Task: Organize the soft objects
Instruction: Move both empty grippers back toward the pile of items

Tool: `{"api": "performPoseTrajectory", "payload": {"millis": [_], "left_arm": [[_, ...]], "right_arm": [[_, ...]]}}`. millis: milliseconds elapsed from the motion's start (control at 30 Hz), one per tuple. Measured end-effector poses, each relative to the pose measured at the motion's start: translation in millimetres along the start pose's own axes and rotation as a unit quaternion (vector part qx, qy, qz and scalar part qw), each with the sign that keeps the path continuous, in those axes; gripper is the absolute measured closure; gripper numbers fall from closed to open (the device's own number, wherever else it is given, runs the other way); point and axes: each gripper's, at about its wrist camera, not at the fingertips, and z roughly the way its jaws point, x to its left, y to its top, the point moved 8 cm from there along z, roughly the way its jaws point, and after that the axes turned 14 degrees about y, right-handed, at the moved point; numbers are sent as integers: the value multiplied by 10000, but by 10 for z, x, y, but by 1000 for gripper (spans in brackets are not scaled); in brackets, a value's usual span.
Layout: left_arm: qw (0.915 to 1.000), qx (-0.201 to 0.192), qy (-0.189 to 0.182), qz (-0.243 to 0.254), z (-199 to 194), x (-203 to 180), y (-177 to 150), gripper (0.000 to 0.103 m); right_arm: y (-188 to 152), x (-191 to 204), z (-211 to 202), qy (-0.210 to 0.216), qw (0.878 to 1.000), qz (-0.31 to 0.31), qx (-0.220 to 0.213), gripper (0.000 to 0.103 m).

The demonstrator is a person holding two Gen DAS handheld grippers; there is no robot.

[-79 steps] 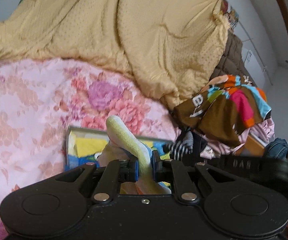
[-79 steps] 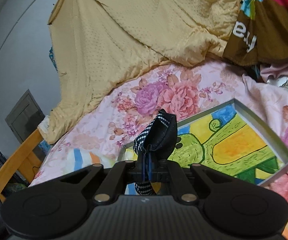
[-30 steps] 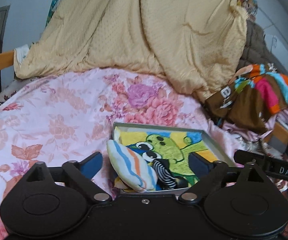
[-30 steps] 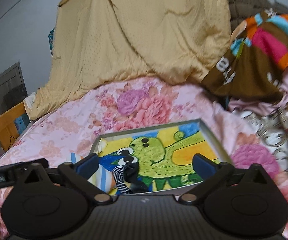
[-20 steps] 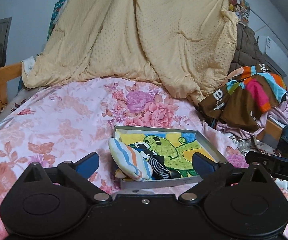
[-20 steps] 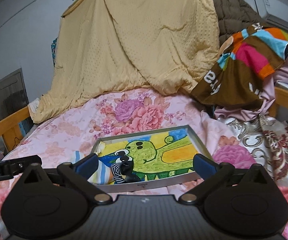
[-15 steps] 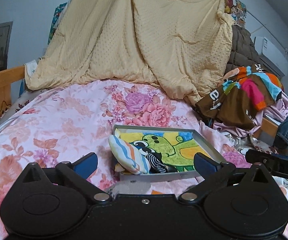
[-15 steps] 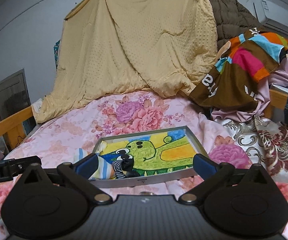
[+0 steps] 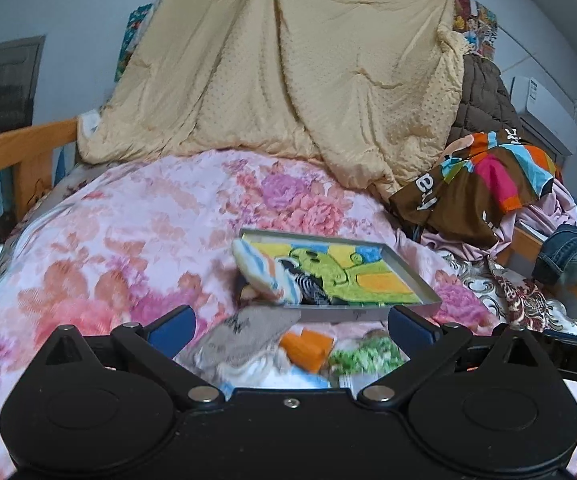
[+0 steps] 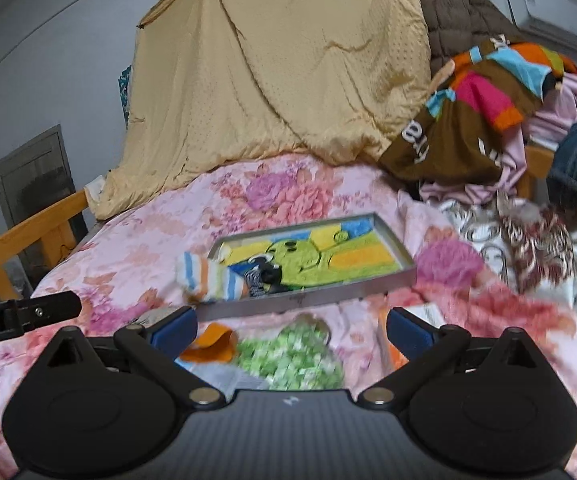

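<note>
A grey tray (image 9: 372, 314) (image 10: 312, 298) with a green cartoon picture lies on the pink floral bed. A striped white, blue and orange sock (image 9: 262, 270) (image 10: 204, 276) hangs over its near left corner, with a black-and-white striped sock (image 9: 312, 288) (image 10: 260, 278) beside it in the tray. Loose soft items lie nearer than the tray: a grey sock (image 9: 244, 340), an orange piece (image 9: 306, 348) (image 10: 210, 344) and a green-checked piece (image 9: 364, 354) (image 10: 288, 356). My left gripper (image 9: 290, 326) and right gripper (image 10: 292, 326) are both open and empty above these items.
A tan quilt (image 9: 288, 80) is heaped at the bed's far end. A colourful brown garment (image 9: 476, 184) and a clothes pile (image 10: 528, 216) lie to the right. A wooden bed rail (image 9: 12, 152) runs along the left.
Both grippers let go of their socks, which now lie at the tray's near left corner. Both have pulled back from the tray, bringing the loose soft items into view.
</note>
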Motion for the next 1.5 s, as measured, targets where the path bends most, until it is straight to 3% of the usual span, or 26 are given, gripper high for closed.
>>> {"api": "performPoseTrajectory", "payload": {"millis": [433, 767, 1000, 1500], "left_arm": [[9977, 522, 424, 24, -386, 346, -416, 1], [9933, 1100, 339, -56, -544, 399, -648, 1], [9892, 1336, 575, 185, -570, 430, -749, 1], [9820, 1716, 778, 127, -447, 502, -801, 1]], "right_arm": [[-358, 221, -242, 46, 9994, -98, 331, 0], [-785, 286, -232, 402, 9896, 552, 1267, 0], [-952, 456, -221, 470, 9852, 201, 1637, 0], [-1081, 637, -6, 696, 9729, -213, 2195, 0]]}}
